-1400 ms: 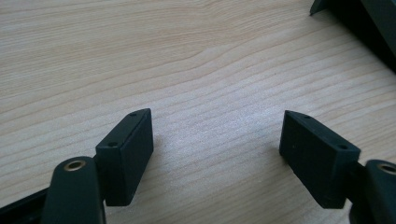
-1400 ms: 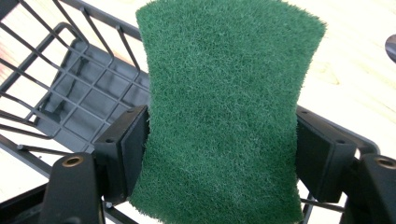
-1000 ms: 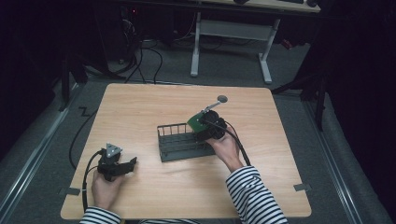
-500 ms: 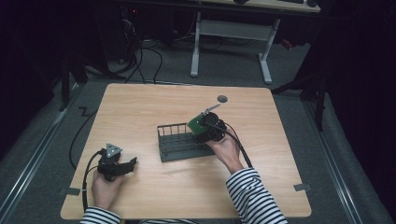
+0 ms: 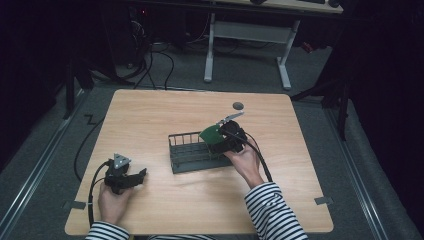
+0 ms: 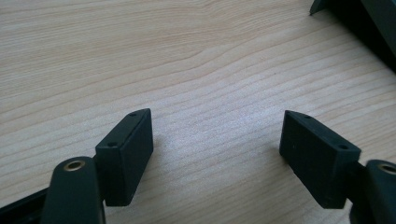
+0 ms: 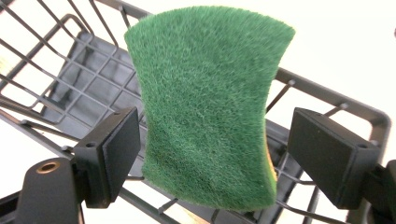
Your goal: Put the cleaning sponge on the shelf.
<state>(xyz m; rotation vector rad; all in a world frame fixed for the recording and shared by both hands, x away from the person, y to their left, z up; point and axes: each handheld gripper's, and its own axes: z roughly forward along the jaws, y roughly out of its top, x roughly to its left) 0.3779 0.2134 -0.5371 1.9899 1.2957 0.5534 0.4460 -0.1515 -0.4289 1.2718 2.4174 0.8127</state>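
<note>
A green scouring sponge (image 7: 205,102) stands on edge in the right end of a black wire rack (image 7: 336,100). My right gripper (image 7: 212,140) is open, with one jaw on each side of the sponge: the left jaw sits close to its edge and a small gap shows at the right jaw. In the high view the sponge (image 5: 210,133) leans at the rack's (image 5: 187,162) right end, with the right gripper (image 5: 216,145) just behind it. My left gripper (image 5: 140,175) rests on the table at the front left, open (image 6: 217,140) over bare wood.
A small grey disc (image 5: 238,105) lies on the wooden table (image 5: 150,115) beyond the rack. The rack's dark corner (image 6: 355,18) shows at the top right of the left gripper view. Cables trail from both grippers toward the person.
The right gripper has drawn back slightly toward the person while the sponge stays at the rack's right end. The left gripper has not moved.
</note>
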